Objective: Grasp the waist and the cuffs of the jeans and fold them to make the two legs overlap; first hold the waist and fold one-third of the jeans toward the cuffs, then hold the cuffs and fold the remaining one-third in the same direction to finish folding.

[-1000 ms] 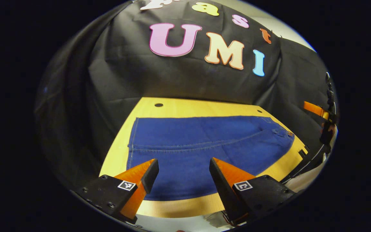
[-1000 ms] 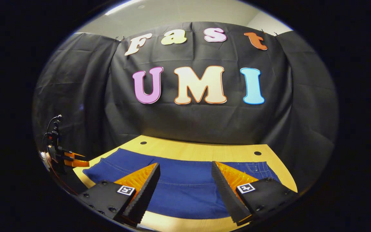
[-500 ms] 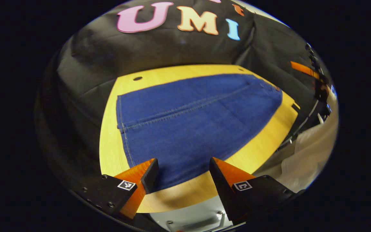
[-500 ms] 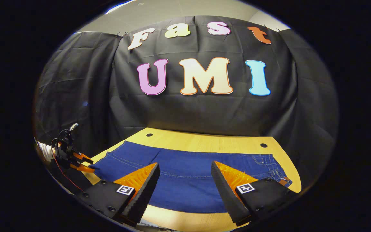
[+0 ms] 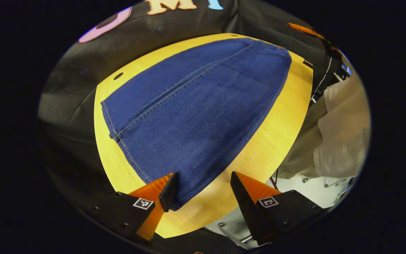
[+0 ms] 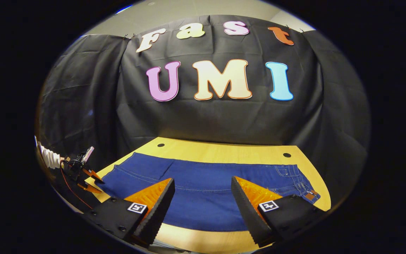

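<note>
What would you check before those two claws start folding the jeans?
1. Jeans lying flat on the table: ok, spread smooth with no bunching.
2. Left claw open: ok, its fingers stand apart.
3. Left claw lined up with the cuff corner: ok, that corner lies between its fingers, though not yet gripped.
4. Right claw open: ok, fingers apart above the cloth.
5. Right claw at the waist: not ok, it hangs over the middle of the jeans, with the waist off to one side.
6. Legs already overlapped: cannot tell.
</note>
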A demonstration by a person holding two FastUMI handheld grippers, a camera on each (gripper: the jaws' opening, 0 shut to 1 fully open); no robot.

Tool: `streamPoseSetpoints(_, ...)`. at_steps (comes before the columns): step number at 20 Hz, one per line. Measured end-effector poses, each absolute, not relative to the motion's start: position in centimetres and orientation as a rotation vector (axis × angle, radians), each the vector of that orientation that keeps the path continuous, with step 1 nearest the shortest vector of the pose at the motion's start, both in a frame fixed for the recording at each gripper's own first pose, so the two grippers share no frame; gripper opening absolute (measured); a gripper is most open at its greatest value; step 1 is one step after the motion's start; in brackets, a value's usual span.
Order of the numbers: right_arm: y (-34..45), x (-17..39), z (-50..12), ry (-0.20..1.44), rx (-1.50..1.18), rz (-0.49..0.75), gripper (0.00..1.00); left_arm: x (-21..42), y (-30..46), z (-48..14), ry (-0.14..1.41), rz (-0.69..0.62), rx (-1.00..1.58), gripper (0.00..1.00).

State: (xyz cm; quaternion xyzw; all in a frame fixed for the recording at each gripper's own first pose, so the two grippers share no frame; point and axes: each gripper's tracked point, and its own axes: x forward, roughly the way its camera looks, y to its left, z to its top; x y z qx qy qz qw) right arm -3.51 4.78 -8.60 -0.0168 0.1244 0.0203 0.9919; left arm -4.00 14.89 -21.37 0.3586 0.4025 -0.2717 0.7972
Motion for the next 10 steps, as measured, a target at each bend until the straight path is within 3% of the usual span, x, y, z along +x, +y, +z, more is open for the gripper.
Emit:
streamPoseSetpoints(1, 4.7, -3.4, -8.5, 0.248, -0.033, 0.04, 0.99, -4.1, 14.9, -21.3, 0.884, -0.592, 0.761, 0.97)
streamPoseSetpoints(2, 4.5, -3.4, -8.5, 0.248, -0.036, 0.038, 0.99, -3.6, 15.1, -21.5, 0.896, -0.592, 0.759, 0.92)
streamPoseSetpoints(7, 3.4, -3.0, -8.7, 0.252, -0.021, 0.025, 0.99, -3.9, 15.5, -21.7, 0.968, -0.645, 0.807, 0.93)
streamPoseSetpoints(8, 3.3, -2.8, -8.7, 0.253, -0.009, 0.025, 0.99, -3.9, 15.6, -21.6, 0.975, -0.647, 0.816, 0.99)
streamPoseSetpoints(9, 3.3, -2.6, -8.9, 0.256, 0.001, 0.025, 0.99, -3.9, 15.5, -21.5, 0.974, -0.64, 0.825, 0.94)
streamPoseSetpoints(10, 3.1, -2.3, -9.1, 0.259, 0.007, 0.025, 0.99, -3.7, 15.6, -21.5, 0.976, -0.636, 0.831, 0.82)
